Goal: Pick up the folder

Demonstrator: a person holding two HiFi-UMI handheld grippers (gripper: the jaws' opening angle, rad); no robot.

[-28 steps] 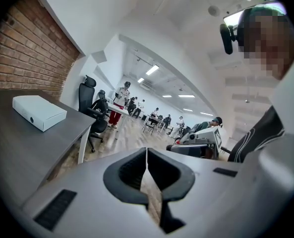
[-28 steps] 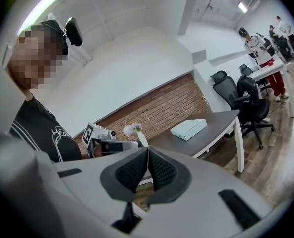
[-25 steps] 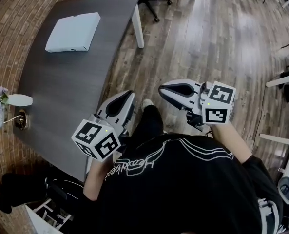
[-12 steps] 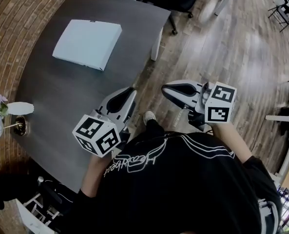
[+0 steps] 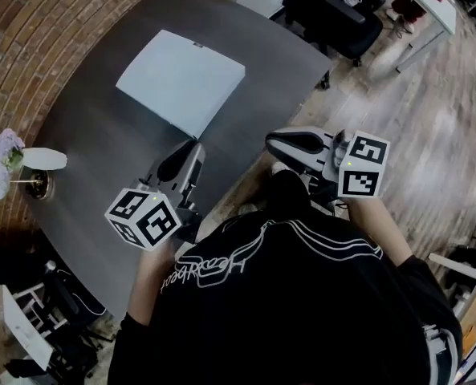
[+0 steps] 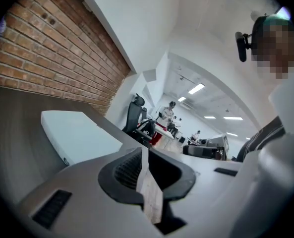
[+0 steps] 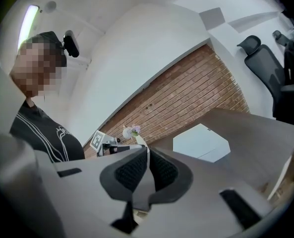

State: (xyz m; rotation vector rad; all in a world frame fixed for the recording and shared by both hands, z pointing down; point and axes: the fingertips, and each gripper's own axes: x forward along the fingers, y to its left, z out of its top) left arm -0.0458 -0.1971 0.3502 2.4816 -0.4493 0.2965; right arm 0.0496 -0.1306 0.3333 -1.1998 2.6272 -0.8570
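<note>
A flat white folder (image 5: pixel 181 81) lies on the dark grey table (image 5: pixel 101 135), also seen as a pale slab (image 6: pixel 72 133) in the left gripper view and a white patch (image 7: pixel 201 143) in the right gripper view. My left gripper (image 5: pixel 191 145) hovers over the table just short of the folder's near corner, jaws shut and empty (image 6: pixel 144 152). My right gripper (image 5: pixel 271 143) hangs off the table's right edge above the floor, jaws shut with nothing in them (image 7: pixel 147 152).
A small white vase with pale flowers (image 5: pixel 5 167) stands at the table's left edge by the brick wall (image 5: pixel 21 38). Black office chairs (image 5: pixel 334 14) stand beyond the table's far end. Wooden floor (image 5: pixel 430 151) spreads to the right.
The view has swung so the table and folder sit closer and more central. My left gripper now reaches over the table toward the folder; the right gripper stays beside the table's edge.
</note>
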